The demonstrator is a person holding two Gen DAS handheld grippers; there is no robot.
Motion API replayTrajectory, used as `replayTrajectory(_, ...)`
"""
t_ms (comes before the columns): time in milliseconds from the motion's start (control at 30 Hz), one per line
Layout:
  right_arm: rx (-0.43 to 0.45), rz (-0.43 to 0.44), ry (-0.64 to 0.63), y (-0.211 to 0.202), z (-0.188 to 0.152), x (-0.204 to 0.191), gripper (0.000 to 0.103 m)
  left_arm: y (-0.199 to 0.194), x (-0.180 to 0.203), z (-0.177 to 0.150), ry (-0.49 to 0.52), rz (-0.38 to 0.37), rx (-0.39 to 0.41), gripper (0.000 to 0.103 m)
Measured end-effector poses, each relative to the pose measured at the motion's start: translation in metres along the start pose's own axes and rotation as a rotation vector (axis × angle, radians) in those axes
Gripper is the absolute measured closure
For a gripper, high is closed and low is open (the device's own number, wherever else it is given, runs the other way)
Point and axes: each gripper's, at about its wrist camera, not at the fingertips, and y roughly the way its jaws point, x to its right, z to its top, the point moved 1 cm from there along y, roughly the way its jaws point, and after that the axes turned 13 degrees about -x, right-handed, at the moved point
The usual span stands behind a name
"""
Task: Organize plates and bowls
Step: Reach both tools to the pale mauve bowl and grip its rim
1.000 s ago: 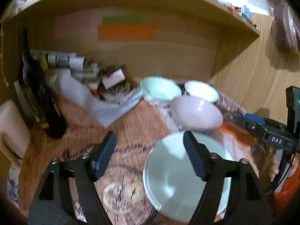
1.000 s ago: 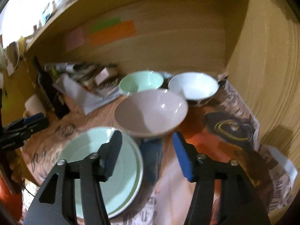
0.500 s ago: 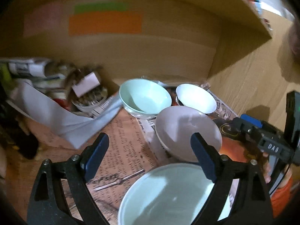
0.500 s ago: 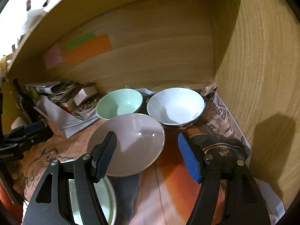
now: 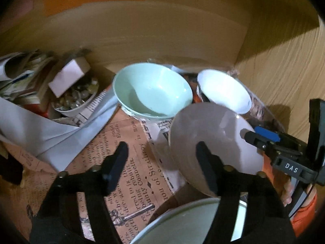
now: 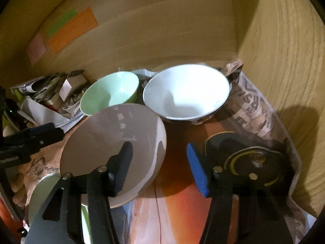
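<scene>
The left black plastic tongs (image 5: 161, 163) have two angular arms pinned with brass-coloured screws. The right black plastic tongs (image 6: 160, 165) carry ribbed blue pads (image 6: 198, 170) and silver screws; seen from the left, their body bears a white "DAS" label (image 5: 291, 167). An orange sleeve (image 5: 304, 213) shows beneath.

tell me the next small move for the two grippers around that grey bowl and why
Probably finish closing both on the rim of the grey bowl, then lift. The right gripper and left gripper each straddle an opposite side of its rim, fingers closing but apparently not pressing yet. The green bowl and white bowl sit just behind.
</scene>
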Motion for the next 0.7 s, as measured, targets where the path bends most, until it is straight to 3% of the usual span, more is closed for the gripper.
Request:
replayTrajectory(67, -0.016, 0.016, 0.003, 0.005, 0.001, 0.001, 0.061, 0.006, 0.001, 0.001, 0.005, 0.001, -0.016, 0.047)
replayTrajectory(233, -0.053, 0.043, 0.002, 0.014, 0.001, 0.001, 0.082, 0.02, 0.003, 0.001, 0.021, -0.031, -0.071, 0.079)
replayTrajectory(333, -0.057, 0.064, 0.0, 0.016, 0.001, 0.0, 0.085, 0.018, 0.006, 0.0, 0.039, -0.06, -0.079, 0.091)
replayTrajectory(500, -0.047, 0.056, 0.0, 0.013, 0.001, -0.003, 0.085, 0.02, 0.01, -0.001, 0.047, -0.03, -0.082, 0.092)
replayTrajectory(700, -0.021, 0.07, 0.015, 0.004, 0.001, -0.004, 0.085, 0.017, 0.009, -0.001, 0.025, -0.052, -0.08, 0.092)
